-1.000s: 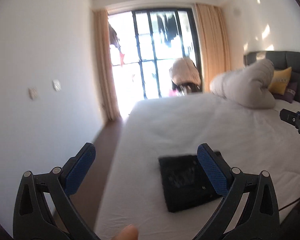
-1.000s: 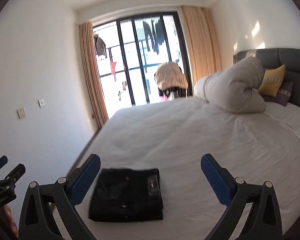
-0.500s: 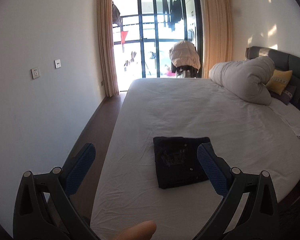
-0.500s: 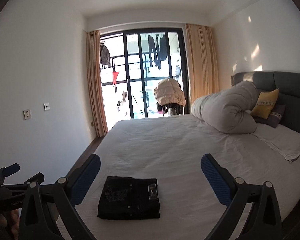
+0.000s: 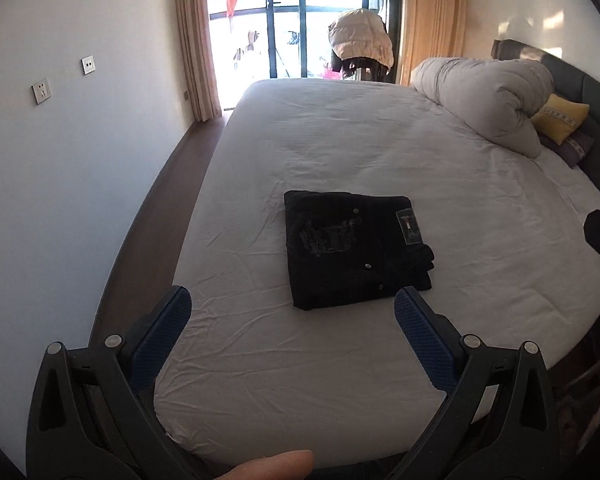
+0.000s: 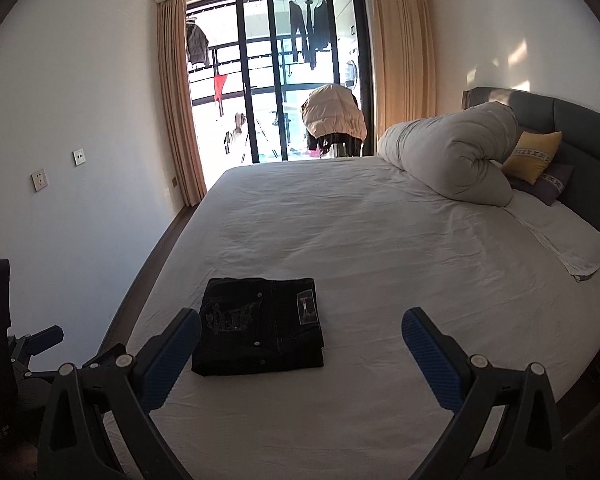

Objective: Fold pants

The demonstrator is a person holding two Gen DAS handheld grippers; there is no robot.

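Pants (image 5: 354,250) folded square, flat on bed (image 5: 380,152) nr left edge. Left gripper (image 5: 292,312) & right gripper (image 6: 302,330) wide open, empty, held clear above; fold looks done.

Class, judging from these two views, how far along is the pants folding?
Done: the pants lie in a compact folded rectangle on the bed. In hand: nothing; the left gripper and right gripper are open, clear of the pants. Left: apparently nothing, perhaps tidying the uneven right edge.
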